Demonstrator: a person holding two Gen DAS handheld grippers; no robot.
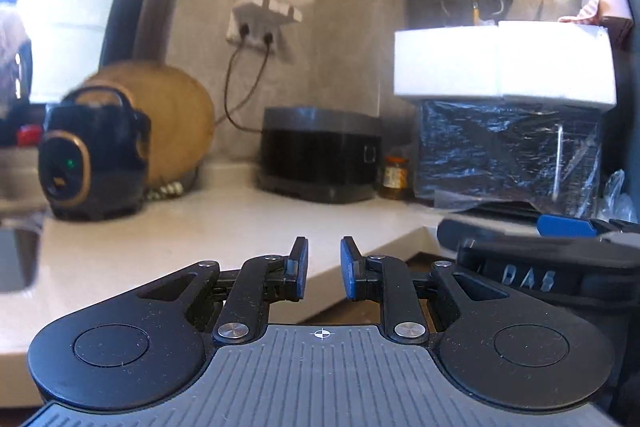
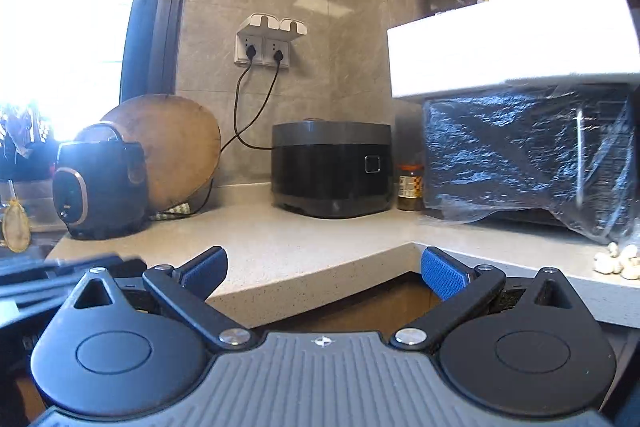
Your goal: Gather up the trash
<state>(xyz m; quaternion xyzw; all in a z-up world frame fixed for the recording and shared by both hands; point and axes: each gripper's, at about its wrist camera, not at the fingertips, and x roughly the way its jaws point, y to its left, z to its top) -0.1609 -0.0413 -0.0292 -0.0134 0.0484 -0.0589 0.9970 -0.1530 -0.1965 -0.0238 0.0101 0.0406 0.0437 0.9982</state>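
Note:
My left gripper [image 1: 324,267] hangs in front of the white countertop [image 1: 208,227]; its jaws stand a narrow gap apart with nothing between them. My right gripper [image 2: 323,273] is wide open and empty, in front of the counter's inner corner [image 2: 412,245]. The right gripper also shows at the right edge of the left wrist view [image 1: 560,259]. A small pile of pale shells or nuts [image 2: 618,262] lies on the counter at the far right, beyond the right finger. No other loose trash is plain to see.
On the counter stand a black pressure cooker [image 2: 100,183], a round wooden board [image 2: 176,151] against the wall, a black rice cooker [image 2: 332,169], a small jar [image 2: 410,187] and a plastic-wrapped black appliance [image 2: 528,155] under a white foam box [image 2: 512,39]. A sink [image 1: 16,255] lies left.

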